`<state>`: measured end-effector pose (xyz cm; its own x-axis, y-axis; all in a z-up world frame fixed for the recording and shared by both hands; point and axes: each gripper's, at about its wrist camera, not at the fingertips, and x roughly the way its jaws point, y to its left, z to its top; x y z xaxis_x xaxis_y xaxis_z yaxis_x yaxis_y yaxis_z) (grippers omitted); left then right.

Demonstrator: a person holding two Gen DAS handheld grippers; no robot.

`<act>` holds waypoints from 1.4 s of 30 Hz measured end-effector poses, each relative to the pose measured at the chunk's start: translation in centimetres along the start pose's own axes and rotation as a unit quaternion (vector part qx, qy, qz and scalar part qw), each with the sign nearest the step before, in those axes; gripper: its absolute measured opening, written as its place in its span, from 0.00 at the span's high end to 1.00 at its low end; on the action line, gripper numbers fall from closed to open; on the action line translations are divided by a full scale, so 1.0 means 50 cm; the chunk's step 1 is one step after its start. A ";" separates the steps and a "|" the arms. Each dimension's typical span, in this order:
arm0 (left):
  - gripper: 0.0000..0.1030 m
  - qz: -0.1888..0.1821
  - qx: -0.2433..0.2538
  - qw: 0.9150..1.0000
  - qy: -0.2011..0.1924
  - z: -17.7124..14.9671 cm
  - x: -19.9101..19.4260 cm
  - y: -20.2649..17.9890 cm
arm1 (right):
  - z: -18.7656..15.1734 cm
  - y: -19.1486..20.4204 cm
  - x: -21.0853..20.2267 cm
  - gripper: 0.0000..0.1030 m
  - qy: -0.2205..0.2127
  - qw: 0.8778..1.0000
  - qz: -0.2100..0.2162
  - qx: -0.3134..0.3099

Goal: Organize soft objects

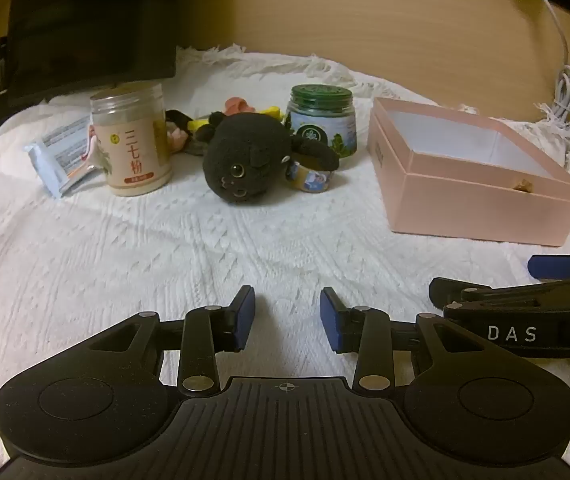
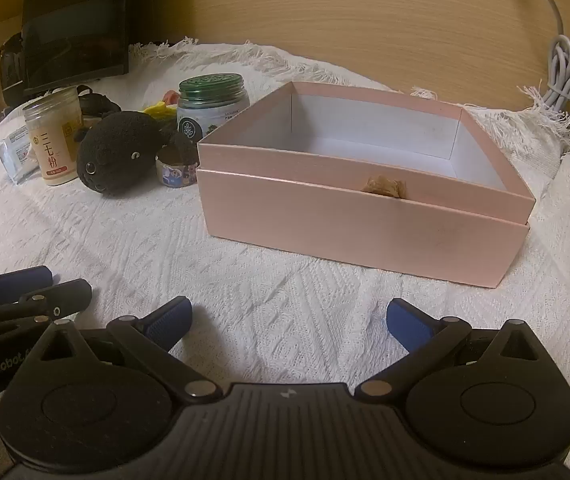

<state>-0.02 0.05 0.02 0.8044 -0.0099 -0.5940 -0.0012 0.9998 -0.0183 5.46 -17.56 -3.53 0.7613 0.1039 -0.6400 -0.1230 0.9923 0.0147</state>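
Two handheld grippers hover low over a white woven blanket [image 1: 165, 248], both empty. The left gripper [image 1: 288, 316], seen in its own camera, has its blue pads partly apart with only cloth between them; the right gripper [image 2: 289, 322] stands spread wide, nothing in its jaws. "DAS" shows in white on the right gripper's side in the left view, and "GenRobot" on the left gripper's side in the right view. A black plush toy [image 1: 243, 160] lies on the blanket between a clear jar [image 1: 133, 140] labelled "三七粉" and a green-lidded jar [image 1: 321, 118], touching a small printed tin [image 1: 312, 176]. A pink box [image 2: 365, 216] sits open to the right, a small tan object [image 2: 385, 187] inside it.
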 end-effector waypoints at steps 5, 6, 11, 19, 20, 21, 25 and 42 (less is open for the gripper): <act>0.61 0.004 0.005 1.000 0.003 0.000 0.001 -0.003 | 0.000 0.000 0.000 0.00 0.000 1.000 0.000 0.000; 0.61 0.002 0.003 1.000 0.003 0.000 0.000 -0.001 | 0.000 0.000 0.000 0.00 0.000 1.000 0.000 0.000; 0.61 0.002 0.004 1.000 0.002 0.001 0.000 0.004 | 0.000 0.000 0.000 0.00 0.000 1.000 0.000 0.000; 0.61 0.003 0.003 1.000 0.001 0.000 0.000 0.005 | 0.000 0.000 0.000 0.00 0.000 1.000 0.000 0.000; 0.60 0.003 0.003 1.000 0.001 0.001 0.000 0.005 | 0.000 0.000 0.000 0.00 0.000 1.000 0.000 0.000; 0.60 0.004 0.003 1.000 0.001 0.001 0.000 0.005 | 0.000 0.000 0.000 0.00 0.000 1.000 0.000 0.000; 0.60 0.004 0.003 1.000 0.002 0.001 0.002 0.003 | 0.000 0.000 0.000 0.00 0.000 1.000 0.000 0.000; 0.60 0.004 0.004 1.000 0.002 0.001 0.002 0.003 | 0.000 -0.001 0.000 0.00 0.000 1.000 0.000 0.000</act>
<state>0.08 0.20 0.02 0.8025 -0.0011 -0.5966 -0.0032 1.0000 -0.0061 5.46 -17.60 -3.55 0.7617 0.1040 -0.6396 -0.1231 0.9923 0.0147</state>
